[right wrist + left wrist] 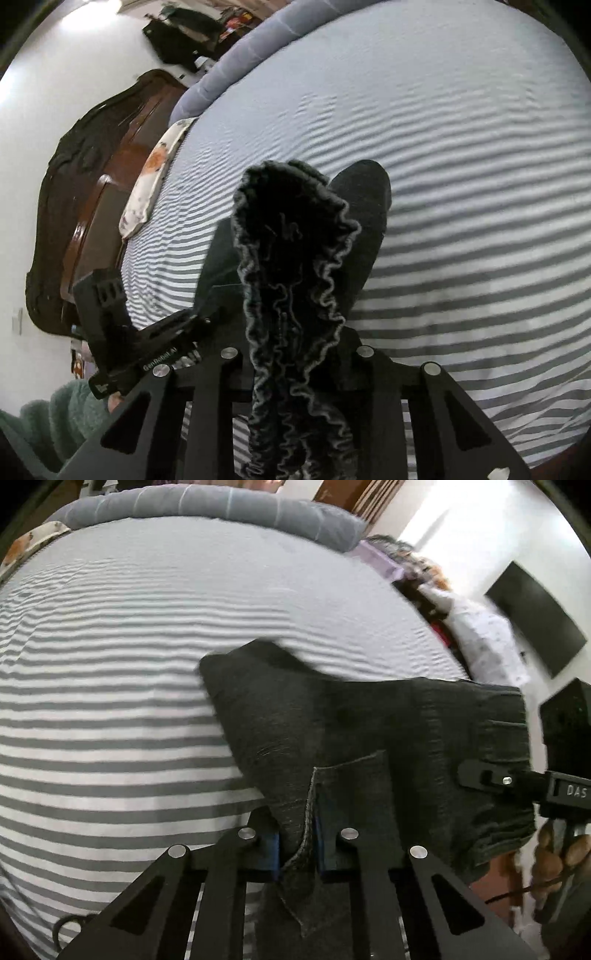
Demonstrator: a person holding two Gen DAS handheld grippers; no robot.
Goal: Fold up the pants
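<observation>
So the dark charcoal fabric pants (pixel 354 731) are up off the grey-and-white striped bedsheet (pixel 110 709), pinched at two spots. The left gripper (pixel 297 845) has its blue-padded jaws clamped together on a raw stitched edge of the cloth, right at the near side of the left wrist view. The right gripper (pixel 295 354) is clamped on the ruffled elastic waistband (pixel 291 258), which bunches up between its black fingers and fills the middle of the right wrist view. In the left view you can also see the right tool's fingertip pressing into the waistband at the right edge of the pants. The far corner of the pants droops back toward the sheet around the middle of the bed. Room-wise, the sheet is wide open to the left and far side in the left view, all the way to the rolled blue-grey quilted blanket (pixel 207 502) along the far edge. In the right view the open stripes run off to the right, while the left side is bounded by a dark wooden headboard (pixel 92 192) and a floral pillow (pixel 147 184).
</observation>
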